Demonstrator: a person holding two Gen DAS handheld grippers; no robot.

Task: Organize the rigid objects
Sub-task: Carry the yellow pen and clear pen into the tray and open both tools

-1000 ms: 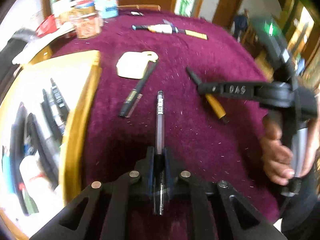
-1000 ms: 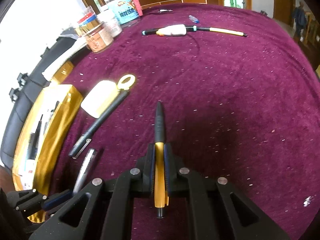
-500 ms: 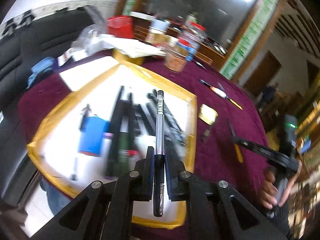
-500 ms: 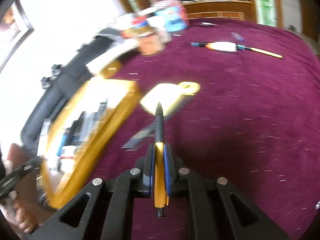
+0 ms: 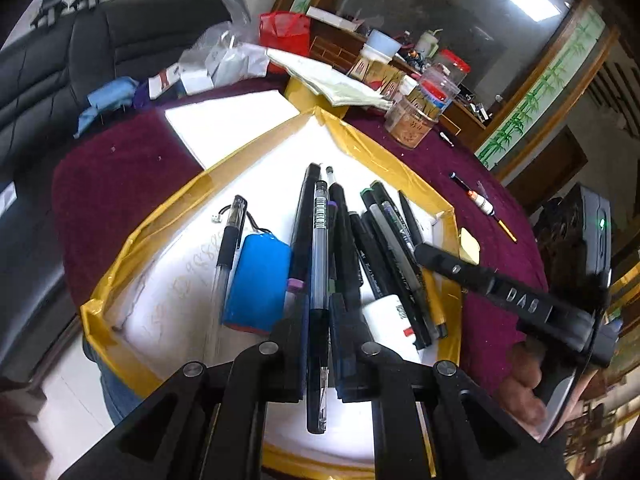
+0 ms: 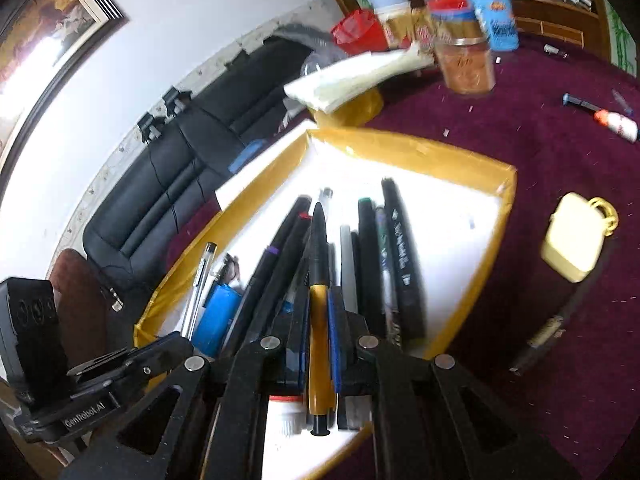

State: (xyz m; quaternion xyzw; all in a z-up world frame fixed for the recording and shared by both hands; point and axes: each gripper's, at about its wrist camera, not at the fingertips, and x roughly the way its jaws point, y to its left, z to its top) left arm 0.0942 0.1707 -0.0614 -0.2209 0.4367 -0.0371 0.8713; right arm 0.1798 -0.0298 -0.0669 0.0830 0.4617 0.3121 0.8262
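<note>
- Left tongs (image 5: 319, 316) clamped on clear pen (image 5: 320, 248), over the yellow-rimmed tray (image 5: 450, 216).
- Right tongs (image 6: 319, 320) clamped on yellow-black pen (image 6: 319, 264), above the pen pile (image 6: 384, 256).
- Tray's bare white floor lies right of right tongs.

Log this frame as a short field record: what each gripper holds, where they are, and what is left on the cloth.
left gripper: shut on clear gel pen
right gripper: shut on yellow-black pen
position: both above the yellow-edged tray
tray contents: pens, markers, blue battery pack
left on the cloth: cream case, dark pen
</note>
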